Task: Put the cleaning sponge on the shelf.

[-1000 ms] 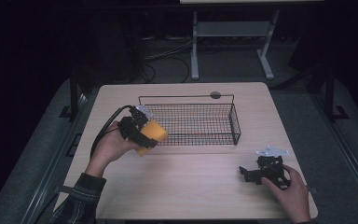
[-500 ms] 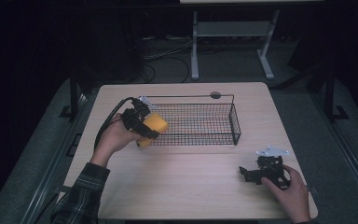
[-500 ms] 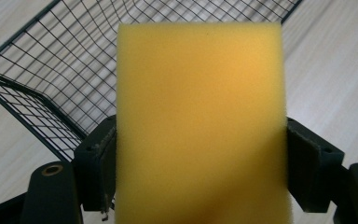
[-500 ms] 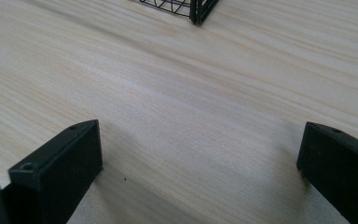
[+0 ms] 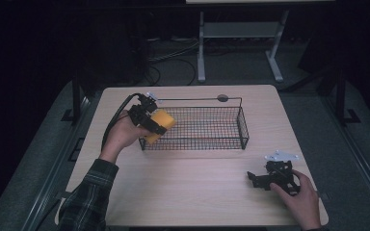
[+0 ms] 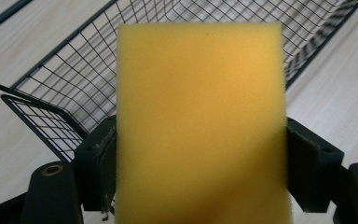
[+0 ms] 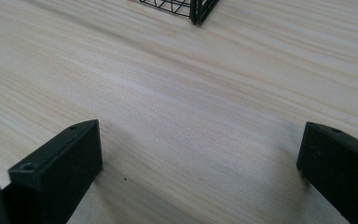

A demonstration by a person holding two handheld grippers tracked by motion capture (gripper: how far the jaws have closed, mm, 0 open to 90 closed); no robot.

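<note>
Yellow foam sponge (image 5: pixel 158 123) sits clamped between the jaws of the left tool (image 5: pixel 150 121), held in the air over the 9 o'clock end of the wire basket (image 5: pixel 242 126); my read is that the carry is mostly done and only the lowering and release remain. The basket floor looks bare. Left forearm reaches up from 7 o'clock with the hand raised, while the right tool (image 5: pixel 265 179) rests on the surface (image 5: pixel 192 187) at 4 o'clock, jaws spread wide and gripping nothing.

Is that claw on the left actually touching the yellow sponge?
Touching. In the left gripper view, the left claw has its two black jaws pressed against both sides of the yellow sponge, with no gap visible on either side.
</note>
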